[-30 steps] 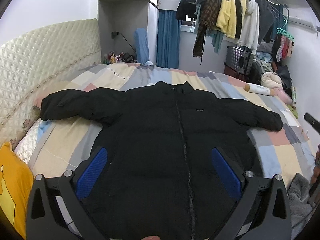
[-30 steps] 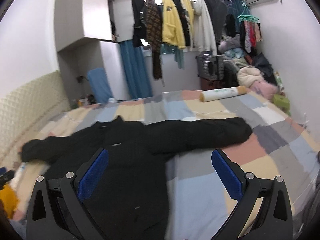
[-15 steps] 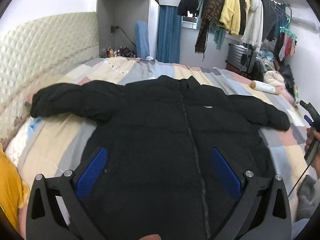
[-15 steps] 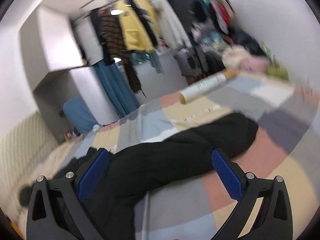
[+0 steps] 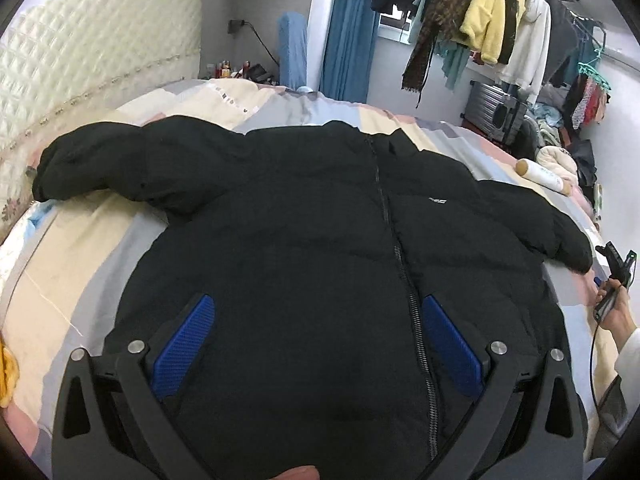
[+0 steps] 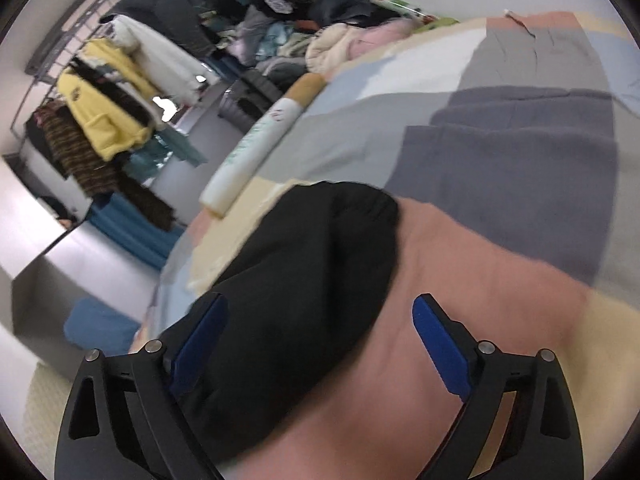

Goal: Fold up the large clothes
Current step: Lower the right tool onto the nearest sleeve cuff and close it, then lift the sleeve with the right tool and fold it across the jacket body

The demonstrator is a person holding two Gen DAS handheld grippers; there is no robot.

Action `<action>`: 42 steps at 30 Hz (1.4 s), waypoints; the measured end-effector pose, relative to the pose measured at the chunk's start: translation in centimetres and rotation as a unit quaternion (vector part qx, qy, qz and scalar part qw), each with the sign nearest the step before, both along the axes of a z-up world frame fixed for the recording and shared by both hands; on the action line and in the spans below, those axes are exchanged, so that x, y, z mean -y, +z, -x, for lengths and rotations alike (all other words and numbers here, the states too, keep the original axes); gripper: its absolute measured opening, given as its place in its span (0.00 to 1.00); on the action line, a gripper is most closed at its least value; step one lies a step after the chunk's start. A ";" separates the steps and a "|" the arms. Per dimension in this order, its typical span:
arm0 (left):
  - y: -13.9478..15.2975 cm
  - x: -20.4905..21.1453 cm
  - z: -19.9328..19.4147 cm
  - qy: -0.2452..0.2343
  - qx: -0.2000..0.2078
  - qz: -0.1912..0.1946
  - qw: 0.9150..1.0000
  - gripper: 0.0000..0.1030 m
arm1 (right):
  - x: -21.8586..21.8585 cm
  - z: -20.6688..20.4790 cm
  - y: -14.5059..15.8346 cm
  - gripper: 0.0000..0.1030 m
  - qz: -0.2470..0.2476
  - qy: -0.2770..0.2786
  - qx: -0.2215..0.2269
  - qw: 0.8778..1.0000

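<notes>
A black puffer jacket point(image 5: 320, 216) lies front up and zipped on the patchwork bedspread point(image 5: 80, 248), both sleeves spread out. My left gripper point(image 5: 316, 320) is open and empty above the jacket's lower hem. My right gripper point(image 6: 320, 324) is open and empty, tilted, right above the cuff end of the jacket's right sleeve point(image 6: 320, 264). The right gripper also shows in the left wrist view point(image 5: 616, 276), held in a hand beside that cuff.
A quilted headboard point(image 5: 80, 72) stands at the left. A cream roll pillow point(image 6: 256, 148) lies at the bed's far edge. Hanging clothes point(image 5: 480, 24), a suitcase point(image 5: 496, 112) and a clothes pile point(image 6: 312, 40) fill the far side.
The right gripper has swung down and tilted close over the right sleeve's cuff. The left gripper has moved forward over the jacket's lower part. Both stay open.
</notes>
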State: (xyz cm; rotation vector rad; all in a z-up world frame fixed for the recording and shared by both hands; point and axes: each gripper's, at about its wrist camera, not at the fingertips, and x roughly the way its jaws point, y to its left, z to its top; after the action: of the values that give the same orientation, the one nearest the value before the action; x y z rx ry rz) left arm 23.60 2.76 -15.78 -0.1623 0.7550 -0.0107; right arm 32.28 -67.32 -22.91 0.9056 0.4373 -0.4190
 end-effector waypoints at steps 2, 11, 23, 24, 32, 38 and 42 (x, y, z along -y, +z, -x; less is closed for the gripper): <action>-0.4 0.2 -0.1 0.002 -0.001 -0.001 1.000 1.00 | 1.3 -1.0 -1.1 0.85 -0.001 -0.004 0.009 1.000; -2.1 0.0 -1.8 0.023 -0.001 0.002 1.000 1.00 | 3.7 -5.2 -1.4 0.83 0.025 -0.048 0.003 0.999; -1.1 -0.1 -0.8 0.018 0.005 -0.038 0.999 1.00 | 1.2 -6.1 4.5 0.15 0.114 -0.004 -0.012 0.993; -0.9 -0.1 -0.7 0.018 0.007 -0.041 0.999 1.00 | 1.3 -5.8 5.4 0.14 0.114 -0.010 -0.006 0.993; 0.3 -1.2 0.9 0.014 0.020 -0.033 0.999 1.00 | 0.7 -1.4 14.3 0.10 0.155 -0.032 0.021 0.987; 1.3 -2.2 1.6 0.015 0.029 -0.039 0.999 1.00 | -2.7 -0.2 21.4 0.10 0.190 -0.023 0.033 0.981; 2.0 -3.2 2.5 0.016 0.042 -0.035 0.998 1.00 | -6.5 -0.2 26.0 0.11 0.214 -0.002 0.051 0.975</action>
State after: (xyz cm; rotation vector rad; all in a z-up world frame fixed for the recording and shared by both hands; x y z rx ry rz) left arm 21.06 6.01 -13.81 -0.1071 0.6669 0.0398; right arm 32.47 -60.78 3.06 0.5055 0.2364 -0.4475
